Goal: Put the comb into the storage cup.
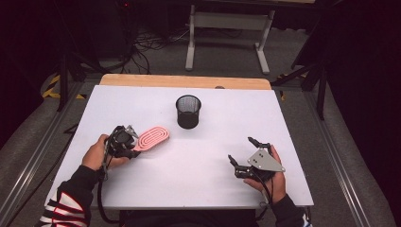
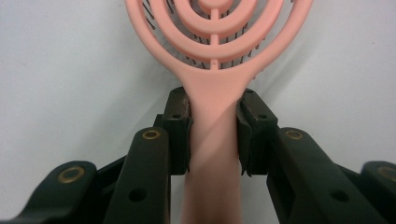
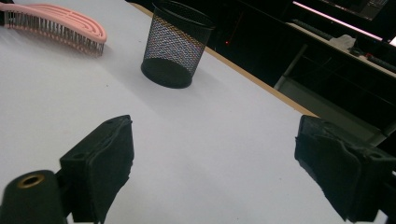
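Left gripper jaws clamped on the pink hairbrush handle, brush head lying on the white table at its left side (bristles down). Right gripper jaws spread wide, holding nothing, near the table's right front. Black mesh cup stands upright mid-table toward the far edge, apart from both.

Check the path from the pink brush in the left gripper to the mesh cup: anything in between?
Nothing visible. The left gripper grips the pink brush by its handle, and only bare white table lies between it and the upright mesh cup. The open right gripper is off to the side.
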Tool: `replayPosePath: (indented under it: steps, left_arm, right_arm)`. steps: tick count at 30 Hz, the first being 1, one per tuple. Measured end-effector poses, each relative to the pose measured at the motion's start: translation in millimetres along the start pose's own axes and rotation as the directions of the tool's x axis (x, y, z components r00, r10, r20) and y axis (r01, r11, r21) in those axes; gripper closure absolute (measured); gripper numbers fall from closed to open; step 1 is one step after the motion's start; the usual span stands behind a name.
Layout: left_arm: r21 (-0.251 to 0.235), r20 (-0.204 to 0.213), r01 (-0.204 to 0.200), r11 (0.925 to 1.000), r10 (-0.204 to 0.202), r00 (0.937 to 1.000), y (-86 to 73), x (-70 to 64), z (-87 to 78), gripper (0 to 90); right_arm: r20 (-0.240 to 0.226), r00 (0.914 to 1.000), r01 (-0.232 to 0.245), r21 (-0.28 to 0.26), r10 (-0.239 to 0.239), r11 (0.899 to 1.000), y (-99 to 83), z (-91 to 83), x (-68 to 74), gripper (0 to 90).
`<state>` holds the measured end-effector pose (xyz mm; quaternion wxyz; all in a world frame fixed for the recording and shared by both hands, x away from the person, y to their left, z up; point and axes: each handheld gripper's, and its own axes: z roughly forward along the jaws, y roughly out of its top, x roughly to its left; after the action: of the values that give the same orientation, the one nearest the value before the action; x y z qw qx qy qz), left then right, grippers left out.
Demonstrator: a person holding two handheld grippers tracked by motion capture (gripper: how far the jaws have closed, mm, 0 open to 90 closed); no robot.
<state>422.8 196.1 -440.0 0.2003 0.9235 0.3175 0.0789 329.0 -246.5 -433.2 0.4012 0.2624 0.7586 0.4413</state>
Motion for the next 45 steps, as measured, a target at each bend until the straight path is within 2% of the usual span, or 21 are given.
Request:
replayPosePath:
  steps: [2, 7, 9, 13, 16, 19, 22, 26, 36, 39, 45]
  left_arm:
    - [-0.011, 0.001, 0.002, 0.9999, -0.002, 1.0000, -1.9, -0.3, -0.2, 69.6]
    - [-0.041, -0.039, 0.003, 0.9992, -0.005, 0.9992, -4.9, -2.1, -1.6, 69.8]
    - [-0.049, -0.035, 0.009, 0.9987, -0.011, 0.9993, -5.9, -1.8, -2.5, 69.8]
    - [-0.074, -0.060, 0.012, 0.9972, -0.016, 0.9981, -7.5, -3.2, -4.0, 70.0]
    - [-0.093, -0.093, -0.004, 0.9956, -0.004, 0.9956, -9.2, -5.1, -4.6, 70.0]
    - [-0.116, -0.114, 0.001, 0.9932, -0.015, 0.9934, -11.7, -7.0, -4.8, 70.1]
    - [-0.129, -0.109, 0.016, 0.9915, -0.030, 0.9936, -13.6, -7.6, -5.4, 70.1]
    - [-0.115, -0.098, 0.014, 0.9933, -0.025, 0.9948, -14.5, -7.1, -4.2, 70.2]
    - [-0.131, -0.077, 0.045, 0.9903, -0.055, 0.9955, -16.4, -6.5, -3.4, 70.3]
    - [-0.120, -0.043, 0.062, 0.9908, -0.068, 0.9968, -16.6, -5.7, 0.0, 70.3]
    - [-0.125, 0.009, 0.097, 0.9875, -0.096, 0.9953, -17.9, 0.4, 0.9, 70.1]
  right_arm:
    - [0.000, 1.0000, -0.001, -0.001, 0.001, 1.000, 0.0, 0.0, -0.1, 12.7]
    - [0.003, 1.0000, 0.000, -0.004, 0.000, 1.000, 0.1, -0.4, -0.8, 12.7]
    - [0.007, 1.0000, -0.004, -0.006, 0.004, 1.000, -0.1, -0.6, -1.8, 12.7]
    - [0.012, 0.9999, -0.007, -0.009, 0.007, 1.000, -0.1, -1.5, -2.9, 12.7]
    - [0.011, 0.9999, -0.013, -0.010, 0.013, 1.000, -0.1, -1.1, -2.7, 12.6]
    - [0.006, 0.9998, -0.016, -0.003, 0.016, 1.000, -0.7, 0.9, -2.1, 11.9]
    - [0.002, 0.9996, -0.027, -0.004, 0.027, 1.000, -1.1, 1.5, -2.9, 11.2]
    - [-0.007, 0.9992, -0.039, 0.003, 0.039, 0.999, -1.8, 2.2, -3.4, 11.0]
    - [-0.013, 0.9993, -0.034, 0.014, 0.034, 0.999, -3.6, 5.4, -0.6, 11.2]
    - [-0.009, 0.9991, -0.042, 0.012, 0.042, 0.999, -4.1, 4.5, -2.0, 11.2]
    - [-0.008, 0.9984, -0.056, 0.009, 0.056, 0.998, -4.6, 3.9, -4.0, 11.3]
